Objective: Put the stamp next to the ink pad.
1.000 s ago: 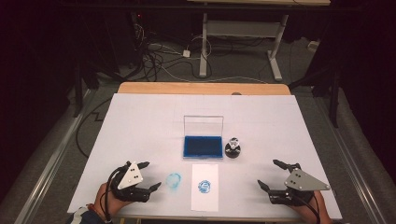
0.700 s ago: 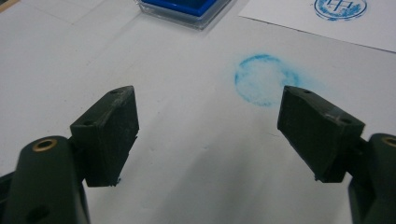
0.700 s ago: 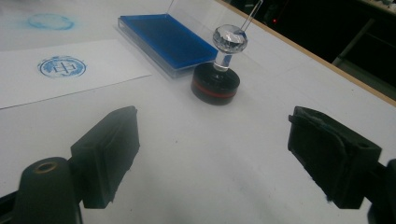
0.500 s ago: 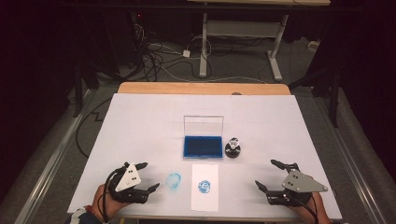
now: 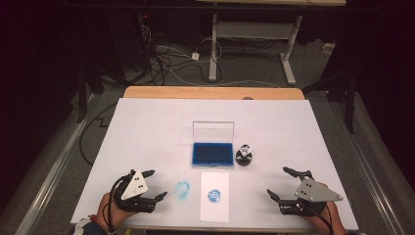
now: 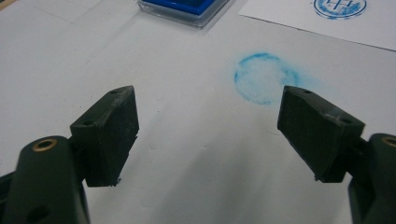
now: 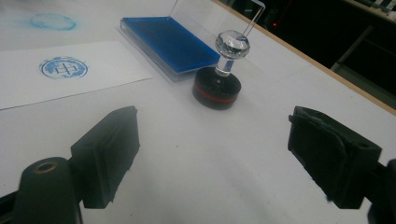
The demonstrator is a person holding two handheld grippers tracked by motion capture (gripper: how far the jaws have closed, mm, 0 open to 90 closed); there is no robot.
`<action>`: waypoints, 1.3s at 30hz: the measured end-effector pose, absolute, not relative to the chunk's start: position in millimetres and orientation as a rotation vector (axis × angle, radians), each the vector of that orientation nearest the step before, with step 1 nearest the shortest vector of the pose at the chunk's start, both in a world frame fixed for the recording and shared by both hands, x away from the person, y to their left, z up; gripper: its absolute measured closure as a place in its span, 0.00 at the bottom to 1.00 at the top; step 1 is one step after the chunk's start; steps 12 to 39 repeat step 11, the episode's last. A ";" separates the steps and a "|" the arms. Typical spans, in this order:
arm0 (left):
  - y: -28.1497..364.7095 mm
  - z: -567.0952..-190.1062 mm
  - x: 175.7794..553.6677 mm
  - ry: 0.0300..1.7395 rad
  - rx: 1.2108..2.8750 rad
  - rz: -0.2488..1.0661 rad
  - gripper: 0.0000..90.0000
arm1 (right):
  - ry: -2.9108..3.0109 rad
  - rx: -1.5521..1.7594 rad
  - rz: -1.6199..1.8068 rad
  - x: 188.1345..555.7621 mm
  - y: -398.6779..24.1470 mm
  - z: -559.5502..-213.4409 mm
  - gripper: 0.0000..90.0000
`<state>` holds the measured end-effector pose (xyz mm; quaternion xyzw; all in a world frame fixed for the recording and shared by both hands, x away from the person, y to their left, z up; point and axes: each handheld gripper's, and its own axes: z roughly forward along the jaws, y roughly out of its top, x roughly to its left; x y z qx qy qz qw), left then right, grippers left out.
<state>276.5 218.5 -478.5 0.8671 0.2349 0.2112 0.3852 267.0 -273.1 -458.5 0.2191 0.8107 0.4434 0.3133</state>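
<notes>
Both grippers sit low at the near edge of the white paper-covered table (image 5: 147,127), and we see each one spread wide with nothing between its jaws: left gripper (image 5: 152,185) at the near left corner, held in a hand (image 5: 105,215), right gripper (image 5: 283,183) at the near right, well apart from it. From the left gripper view we look past its 2 black pads (image 6: 109,133) at bare white surface, with a smudged blue ink ring (image 6: 265,78) on the table just ahead toward the right pad, not touched. We place that ring between the left gripper and the white paper sheet with a round blue stamp print (image 5: 215,195), which lies flat at the near middle. Just beyond the sheet sits the open blue ink pad in a clear plastic case (image 5: 212,153), its lid standing upright at the back. Just beside the pad's right side stands the round black stamp with a red band and a clear faceted knob (image 5: 244,155), upright, apart from the case as the right gripper view shows (image 7: 217,86). We note the stamp is nearer the right gripper, ahead of it and a bit to the left, no contact. Neither gripper touches the sheet, pad or stamp.
</notes>
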 end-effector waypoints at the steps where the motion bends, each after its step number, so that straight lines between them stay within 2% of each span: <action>1: 218.6 -478.1 276.9 0.599 2.208 0.538 0.22 | 2.139 0.578 1.169 267.2 -272.7 -458.6 0.19; 39: 219.9 -476.4 277.6 0.605 2.196 0.539 0.22 | 2.134 0.591 1.171 270.6 -270.8 -459.8 0.19</action>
